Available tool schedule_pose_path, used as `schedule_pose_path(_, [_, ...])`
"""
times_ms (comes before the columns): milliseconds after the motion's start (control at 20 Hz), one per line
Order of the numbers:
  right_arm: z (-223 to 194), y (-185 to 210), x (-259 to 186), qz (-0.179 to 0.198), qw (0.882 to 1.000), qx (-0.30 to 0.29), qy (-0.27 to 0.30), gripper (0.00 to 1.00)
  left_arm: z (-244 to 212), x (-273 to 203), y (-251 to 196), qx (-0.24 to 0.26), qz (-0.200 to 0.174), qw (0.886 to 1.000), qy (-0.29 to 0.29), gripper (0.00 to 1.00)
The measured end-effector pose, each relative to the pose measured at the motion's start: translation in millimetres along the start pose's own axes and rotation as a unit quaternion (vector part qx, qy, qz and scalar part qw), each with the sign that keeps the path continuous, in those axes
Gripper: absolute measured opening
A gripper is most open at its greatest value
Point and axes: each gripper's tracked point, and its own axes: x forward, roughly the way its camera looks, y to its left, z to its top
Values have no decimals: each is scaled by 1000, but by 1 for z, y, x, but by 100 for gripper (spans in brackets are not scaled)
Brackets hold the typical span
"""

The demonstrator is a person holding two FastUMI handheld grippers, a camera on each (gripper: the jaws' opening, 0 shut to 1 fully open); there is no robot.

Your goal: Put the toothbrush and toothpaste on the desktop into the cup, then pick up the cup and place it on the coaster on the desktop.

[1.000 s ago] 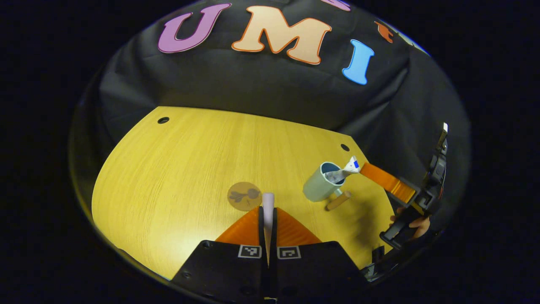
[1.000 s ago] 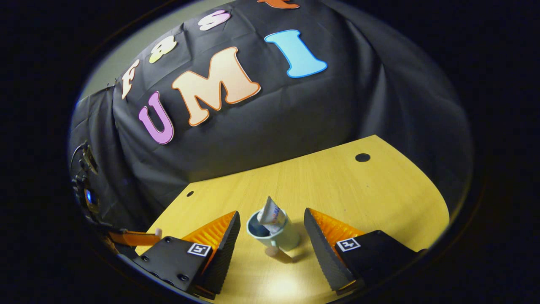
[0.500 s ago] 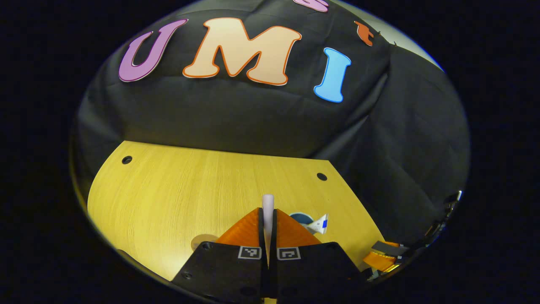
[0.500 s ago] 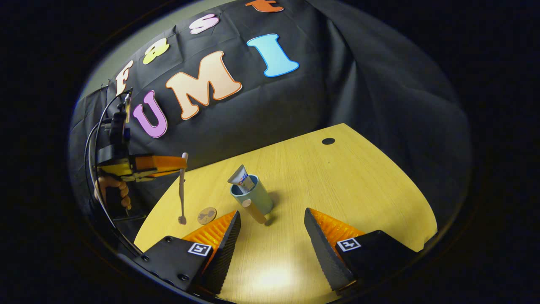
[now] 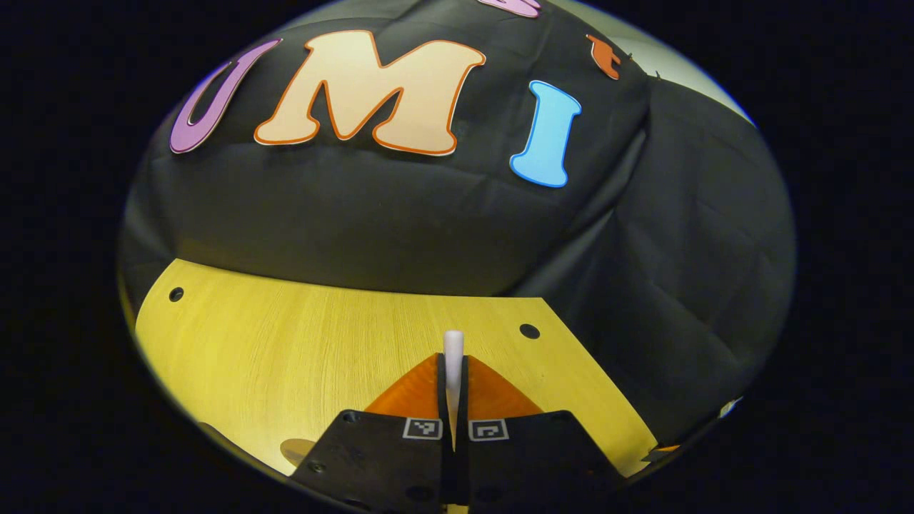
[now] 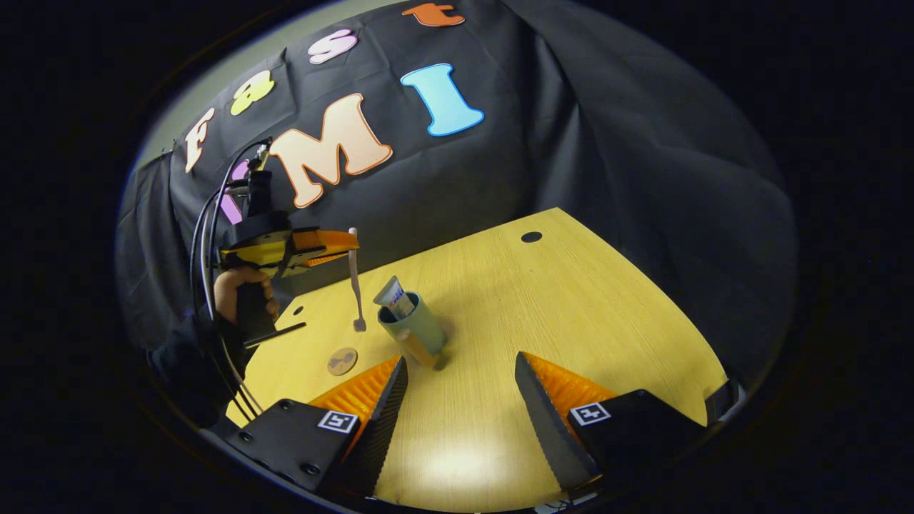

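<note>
Left gripper (image 6: 343, 246) clenches the toothbrush (image 6: 354, 285), dangling it head-down just beside the cup (image 6: 414, 325) so it can drop in alongside the toothpaste (image 6: 395, 298); right gripper (image 6: 460, 400) hangs released above the counter (image 6: 571, 307).

Yellow wooden desktop (image 6: 571, 300) with cup (image 6: 418, 328) and, seemingly, coaster (image 6: 342, 361).

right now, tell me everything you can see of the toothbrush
The toothbrush is a slim, pale, plastic-looking stick, hanging roughly upright in the air with its head down, just left of the cup and above the desktop. The left gripper is shut on its upper end. In the left gripper view, its handle tip pokes out past the closed fingers. It touches neither cup nor desktop.
</note>
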Motion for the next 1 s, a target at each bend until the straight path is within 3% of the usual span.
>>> schedule_pose_path(300, [-8,-9,3,-7,1000,1,11,92,7,18,-2,-30,-3,999,-40,0])
schedule_pose_path(700, [2,-8,13,3,1000,-2,11,92,-16,3,-15,30,14,997,-73,0])
schedule_pose_path(1000, [16,1,31,30,999,-13,12,93,-49,-19,-12,33,38,998,-41,4])
